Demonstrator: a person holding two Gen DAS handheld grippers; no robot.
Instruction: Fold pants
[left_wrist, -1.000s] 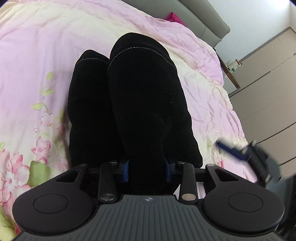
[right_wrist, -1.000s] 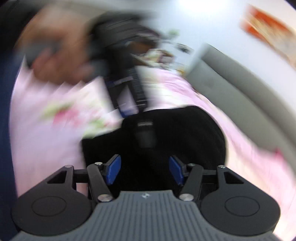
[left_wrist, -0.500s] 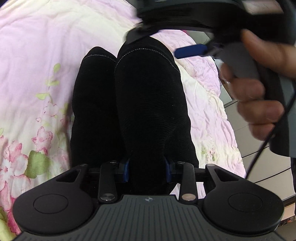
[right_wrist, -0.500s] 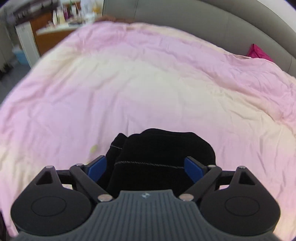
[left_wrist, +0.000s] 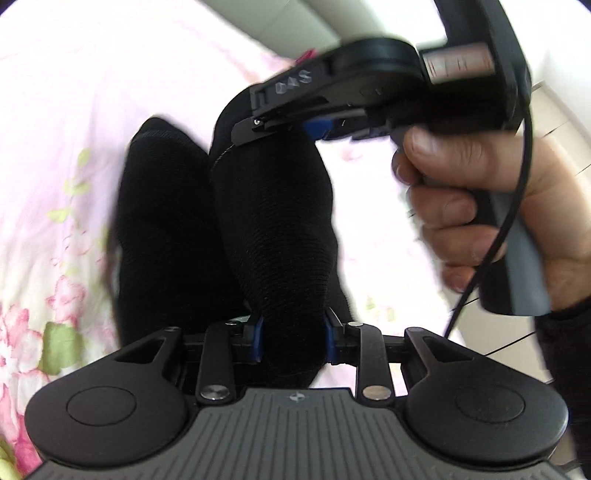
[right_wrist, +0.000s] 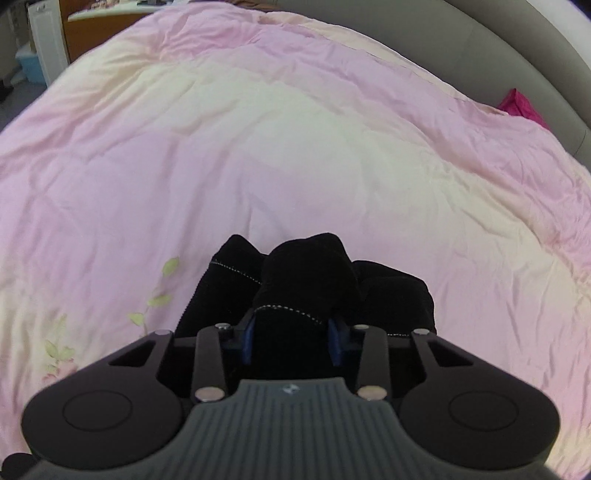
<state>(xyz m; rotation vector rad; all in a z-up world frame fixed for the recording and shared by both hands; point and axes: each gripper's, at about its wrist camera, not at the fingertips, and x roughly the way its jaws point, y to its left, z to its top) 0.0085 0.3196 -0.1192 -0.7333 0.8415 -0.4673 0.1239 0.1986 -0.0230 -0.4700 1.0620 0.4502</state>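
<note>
The left gripper (left_wrist: 293, 341) has its blue pads pressed against a thick bunch of the black pants (left_wrist: 266, 229), and its jaws are closing a little further on that fabric, which bulges up between the fingers and runs away from the camera as a raised ridge. At the far end of that same ridge sits the right gripper (left_wrist: 295, 129), seen from the side in the left wrist view, tilted steeply down with one blue pad showing against the cloth; the person's hand (left_wrist: 476, 199) is wrapped around its grey handle, and a thin black cable (left_wrist: 517, 206) loops across the knuckles. From the right wrist view, the right gripper (right_wrist: 291, 338) is closing as well, with a hemmed edge of the pants (right_wrist: 306, 284), marked by a line of pale stitching, squeezed between its pads. The rest of the pants lies in dark folds just beyond and to both sides of the fingers, including a second stitched hem to the left. The garment rests on a pink and cream quilt (right_wrist: 258, 147) with a flower print (left_wrist: 33, 332) along the near edge. Beyond the quilt curves a grey headboard (right_wrist: 517, 62), with a bright pink item (right_wrist: 521, 107) lying against it.
</note>
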